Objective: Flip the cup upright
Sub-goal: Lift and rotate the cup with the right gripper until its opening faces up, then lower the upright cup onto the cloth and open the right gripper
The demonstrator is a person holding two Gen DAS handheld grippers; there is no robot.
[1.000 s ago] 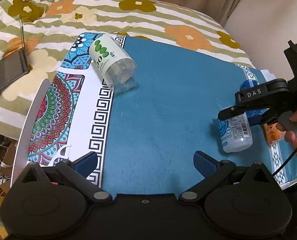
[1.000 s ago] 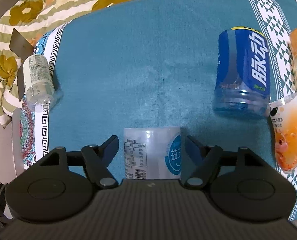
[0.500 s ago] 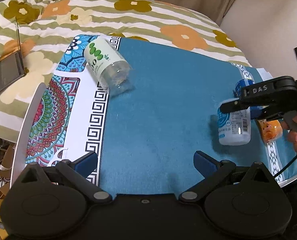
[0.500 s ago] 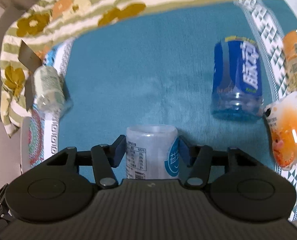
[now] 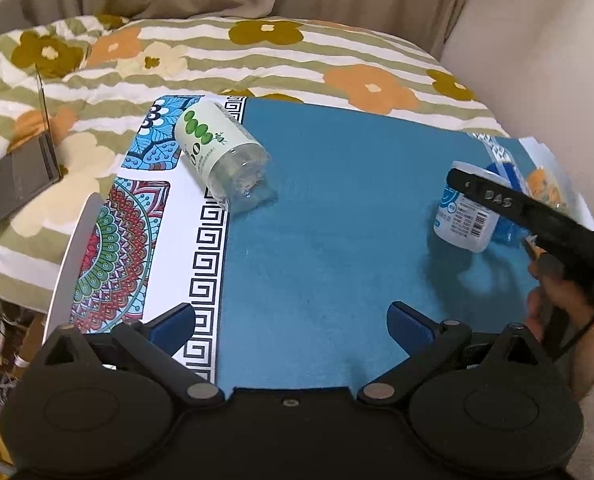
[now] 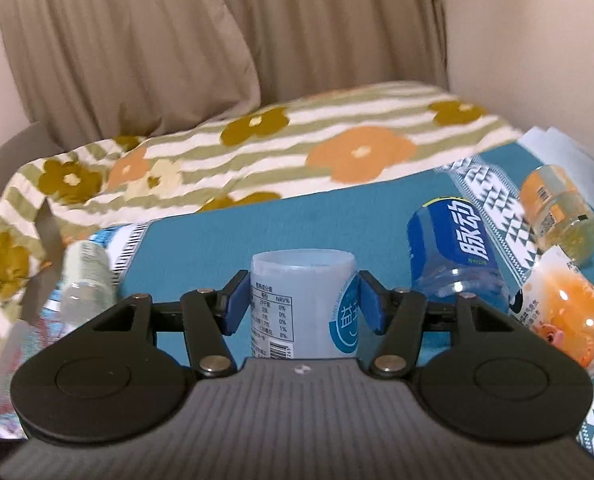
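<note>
My right gripper (image 6: 303, 300) is shut on a white cup with a blue round label (image 6: 303, 304) and holds it nearly upright, open mouth up, just above the blue cloth (image 6: 257, 232). In the left wrist view the same cup (image 5: 465, 216) hangs tilted at the right, under the right gripper's black finger (image 5: 493, 200). My left gripper (image 5: 291, 320) is open and empty, low over the cloth's near edge. A green-labelled cup (image 5: 221, 160) lies on its side at the cloth's left edge.
A blue-labelled cup (image 6: 457, 256), an orange-labelled cup (image 6: 557, 212) and an orange pouch (image 6: 561, 312) lie to the right of the held cup. A patterned mat (image 5: 137, 240), a white plate edge (image 5: 69, 256) and a laptop (image 5: 21, 172) are at the left.
My right gripper closed on the white cup, lifted it off the cloth and turned it from lying flat to nearly upright. The left gripper pulled back and rose slightly.
</note>
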